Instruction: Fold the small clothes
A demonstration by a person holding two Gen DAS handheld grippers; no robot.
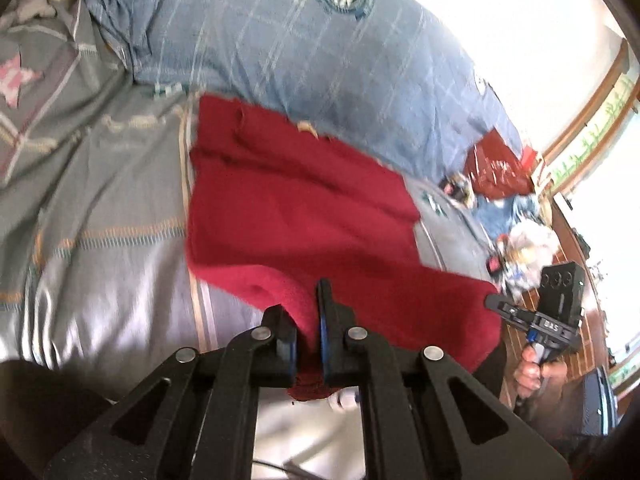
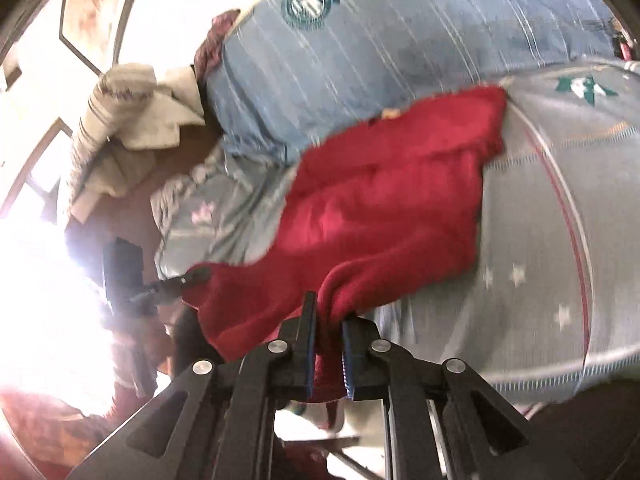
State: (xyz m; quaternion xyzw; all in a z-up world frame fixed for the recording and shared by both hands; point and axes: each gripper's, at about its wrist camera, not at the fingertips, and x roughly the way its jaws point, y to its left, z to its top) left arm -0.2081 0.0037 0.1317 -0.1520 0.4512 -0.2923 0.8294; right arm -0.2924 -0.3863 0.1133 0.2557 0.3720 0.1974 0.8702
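A red knitted garment point(image 1: 296, 208) lies spread on the grey patterned bed sheet point(image 1: 108, 216), its near edge lifted. My left gripper point(image 1: 308, 312) is shut on the near left corner of the garment. My right gripper point(image 2: 328, 316) is shut on the near right corner of the same garment point(image 2: 380, 208). In the left wrist view the right gripper point(image 1: 496, 302) shows at the garment's right corner, held by a hand point(image 1: 532, 368). In the right wrist view the left gripper point(image 2: 192, 276) shows at the garment's left corner.
A big blue striped pillow point(image 1: 304, 48) with a round crest lies behind the garment. Red and blue clothes and clutter point(image 1: 500, 168) lie at the far right of the bed. A pile of pale fabric point(image 2: 128, 120) lies beside the pillow. A bright window is at the right.
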